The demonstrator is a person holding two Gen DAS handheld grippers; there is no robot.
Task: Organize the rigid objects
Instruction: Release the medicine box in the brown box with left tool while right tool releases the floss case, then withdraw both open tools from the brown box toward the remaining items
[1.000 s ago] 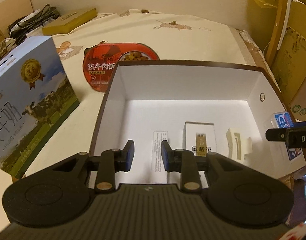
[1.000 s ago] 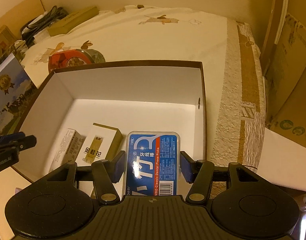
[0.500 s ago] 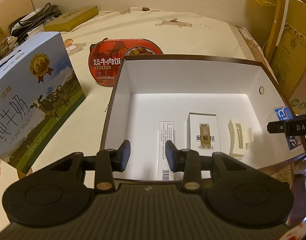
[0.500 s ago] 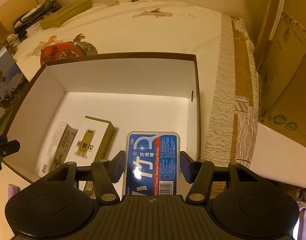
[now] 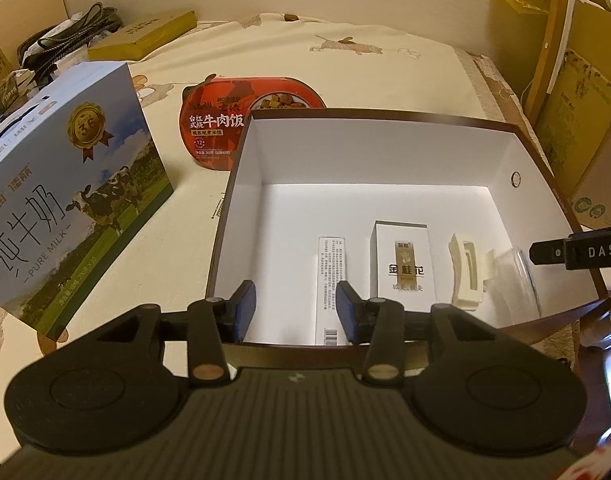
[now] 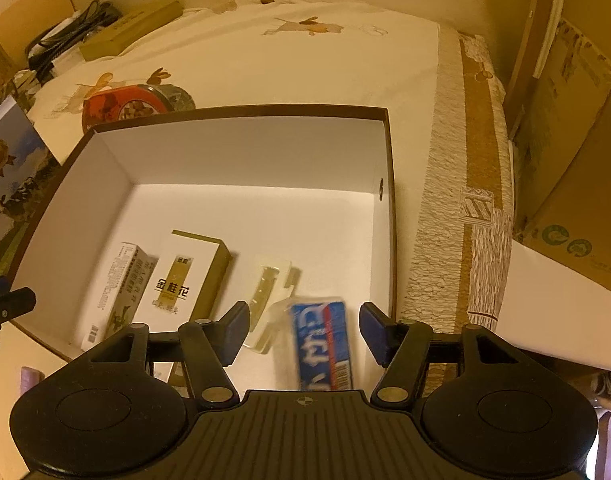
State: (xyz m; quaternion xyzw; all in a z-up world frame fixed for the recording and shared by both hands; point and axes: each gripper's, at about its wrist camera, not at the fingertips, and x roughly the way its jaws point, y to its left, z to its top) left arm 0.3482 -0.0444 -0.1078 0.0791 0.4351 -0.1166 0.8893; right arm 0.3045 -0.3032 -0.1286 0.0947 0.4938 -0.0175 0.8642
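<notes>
A brown box with a white inside (image 5: 241, 184) (image 6: 389, 208) sits on the bed. In it lie a slim white carton (image 5: 331, 276) (image 6: 121, 280), a white and gold box (image 5: 403, 266) (image 6: 185, 280) and a cream clip (image 5: 467, 272) (image 6: 267, 284). A blue floss-pick case (image 6: 323, 342) is blurred, free between my right fingers, inside the box's near right corner; it shows faintly in the left wrist view (image 5: 517, 280). My right gripper (image 6: 305, 332) is open above it. My left gripper (image 5: 295, 308) is open and empty over the box's near edge.
A blue milk carton box (image 5: 65, 208) stands left of the box. A red beef-rice bowl (image 5: 225, 120) (image 6: 125, 106) lies behind it. A yellow flat box (image 5: 145, 34) and cables are at the far left. Cardboard boxes (image 6: 577, 184) stand right of the bed.
My right gripper has opened and let go of the floss-pick case, which has dropped into the box. My left gripper has pulled back toward the near edge and opened a little wider.
</notes>
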